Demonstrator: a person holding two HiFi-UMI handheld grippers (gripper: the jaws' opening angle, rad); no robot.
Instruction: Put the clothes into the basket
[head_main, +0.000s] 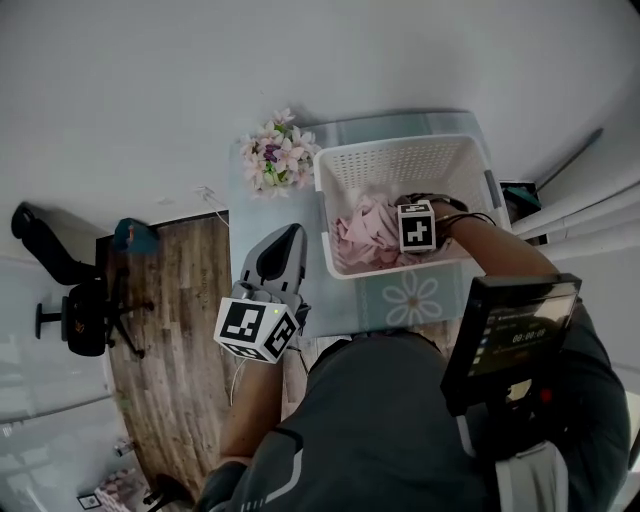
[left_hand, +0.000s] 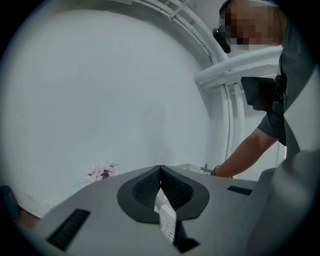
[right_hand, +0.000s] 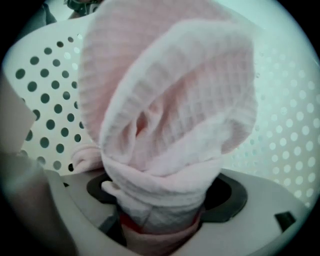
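Note:
A white perforated basket (head_main: 400, 150) stands on the table with pink clothes (head_main: 365, 235) piled inside it. My right gripper reaches down into the basket, and only its marker cube (head_main: 417, 227) shows in the head view. In the right gripper view a pink waffle-knit cloth (right_hand: 170, 110) bunches up between the wide-set jaws of the right gripper (right_hand: 167, 195) and hides their tips; the dark pads stand clear of it on both sides. The basket wall (right_hand: 45, 100) is close behind. My left gripper (head_main: 290, 232) (left_hand: 160, 169) hovers left of the basket, shut and holding nothing.
A bunch of pink and white flowers (head_main: 277, 155) sits at the basket's left corner. The table wears a pale green floral cloth (head_main: 410, 300). To the left are wood floor (head_main: 180, 330) and an office chair (head_main: 85, 315). A dark screen device (head_main: 510, 335) hangs at the person's chest.

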